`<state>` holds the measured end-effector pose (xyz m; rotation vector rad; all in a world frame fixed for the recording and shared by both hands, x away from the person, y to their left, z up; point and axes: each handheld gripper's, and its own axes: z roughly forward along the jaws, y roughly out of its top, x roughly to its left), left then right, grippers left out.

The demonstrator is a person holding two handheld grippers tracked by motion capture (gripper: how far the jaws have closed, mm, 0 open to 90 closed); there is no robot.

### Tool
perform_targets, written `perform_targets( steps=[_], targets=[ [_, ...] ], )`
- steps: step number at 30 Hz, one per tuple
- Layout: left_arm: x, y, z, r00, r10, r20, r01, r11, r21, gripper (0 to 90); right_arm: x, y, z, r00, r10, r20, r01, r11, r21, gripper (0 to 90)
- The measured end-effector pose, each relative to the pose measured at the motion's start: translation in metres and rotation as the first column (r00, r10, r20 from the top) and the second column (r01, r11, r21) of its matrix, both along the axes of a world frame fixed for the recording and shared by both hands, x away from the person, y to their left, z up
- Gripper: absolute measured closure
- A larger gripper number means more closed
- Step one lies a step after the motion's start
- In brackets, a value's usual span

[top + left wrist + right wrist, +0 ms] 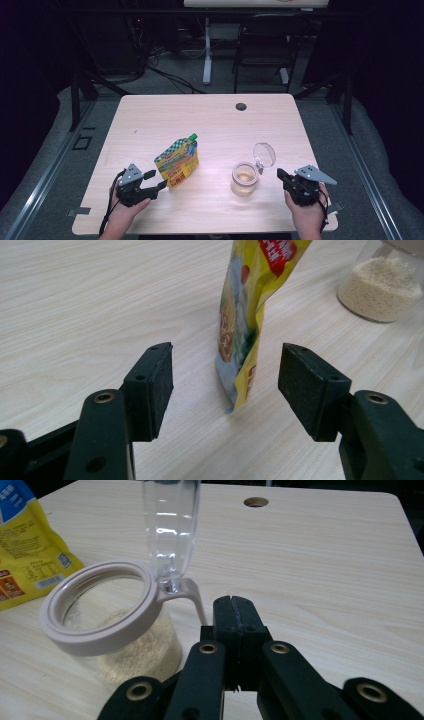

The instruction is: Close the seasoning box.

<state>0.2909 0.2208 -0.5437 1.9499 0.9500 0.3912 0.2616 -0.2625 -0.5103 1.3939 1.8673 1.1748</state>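
A yellow spouted pouch (178,162) with a green cap stands upright on the pale wooden worktop (210,120), toward the near edge and left of the middle. The left gripper (156,181) sits just beside it on the side of the near left corner, held in the person's left hand (125,210). In the left gripper view its fingers (150,385) are spread wide, with the pouch's lower edge standing ahead of the gap and touching neither pad.

Right of the middle, also near the near edge, stands a clear glass jar (244,179) partly filled with a pale, sandy grain. Its pinkish rim ring carries a hinged clear lid (264,155), which is swung up and stands open on the side of the right edge.

The right gripper (281,174) lies near the near right corner, in the person's right hand (306,212), pointing toward the jar. In the right gripper view its fingers (234,615) are pressed together with nothing between them, their tips just beside the lid's hinge tab, apart from the glass.

A round cable hole (241,106) sits near the far edge.
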Motion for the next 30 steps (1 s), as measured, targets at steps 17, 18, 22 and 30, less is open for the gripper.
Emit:
perform_targets(
  steps=[17, 18, 22, 30],
  targets=[
    [-0.005, 0.003, 0.0, 0.9999, 0.011, 0.0, -0.011, 0.9999, -0.004, 38.9, 0.01, 0.008, 0.004, 0.9989, 0.013, 0.045, -0.014, 1.0, 0.025, 90.0],
    [-0.006, 0.004, 0.0, 0.9999, 0.011, -0.003, -0.011, 0.9999, -0.002, 38.9, 0.01, 0.008, 0.004, 0.9987, 0.014, 0.048, -0.015, 1.0, 0.027, 90.0],
    [-0.006, 0.004, -0.001, 0.9999, 0.014, -0.006, -0.014, 0.9999, -0.004, 38.8, 0.011, 0.01, 0.005, 0.9986, 0.018, 0.049, -0.02, 0.999, 0.031, 90.0],
    [-0.006, 0.004, -0.001, 0.9999, 0.014, -0.007, -0.014, 0.9999, -0.004, 38.8, 0.011, 0.012, 0.005, 0.9982, 0.021, 0.057, -0.023, 0.999, 0.036, 90.0]
  ],
)
